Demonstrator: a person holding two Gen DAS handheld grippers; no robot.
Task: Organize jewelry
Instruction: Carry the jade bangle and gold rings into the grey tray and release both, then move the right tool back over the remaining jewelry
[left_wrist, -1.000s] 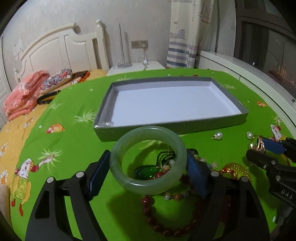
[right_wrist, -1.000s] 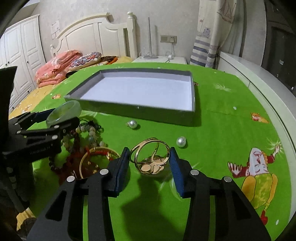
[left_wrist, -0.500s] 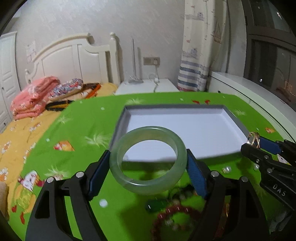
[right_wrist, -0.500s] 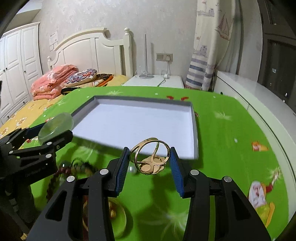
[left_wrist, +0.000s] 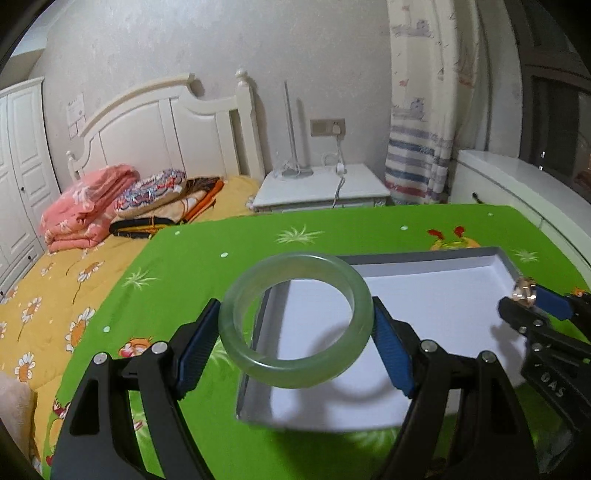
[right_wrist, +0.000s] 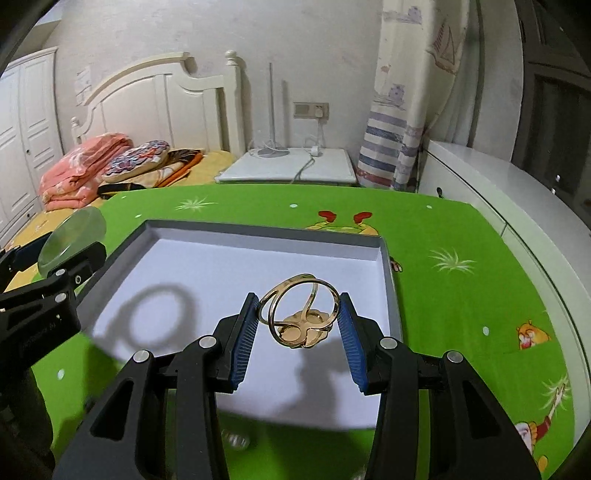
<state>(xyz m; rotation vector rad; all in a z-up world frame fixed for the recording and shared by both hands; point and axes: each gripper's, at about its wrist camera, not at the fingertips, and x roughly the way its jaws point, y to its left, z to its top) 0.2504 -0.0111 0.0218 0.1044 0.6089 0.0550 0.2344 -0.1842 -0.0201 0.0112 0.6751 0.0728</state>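
Both tools have travelled from above the loose jewelry to over the grey tray (right_wrist: 384, 258) on the green table (right_wrist: 461, 295). The left tool (left_wrist: 295, 328) is clamping a jade bangle (left_wrist: 295, 325) above the tray's near-left corner. The right tool (right_wrist: 298, 325) is gripping a gold ring (right_wrist: 301, 317) above the white tray floor.

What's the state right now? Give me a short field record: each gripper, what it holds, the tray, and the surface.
left gripper: shut on the jade bangle, carried above the tray's left edge
right gripper: shut on the gold ring, carried above the tray floor
tray: shallow grey box with a white floor; nothing seen lying in it, only shadows
surface: green printed cloth under the tray
placed so far: neither piece set down yet
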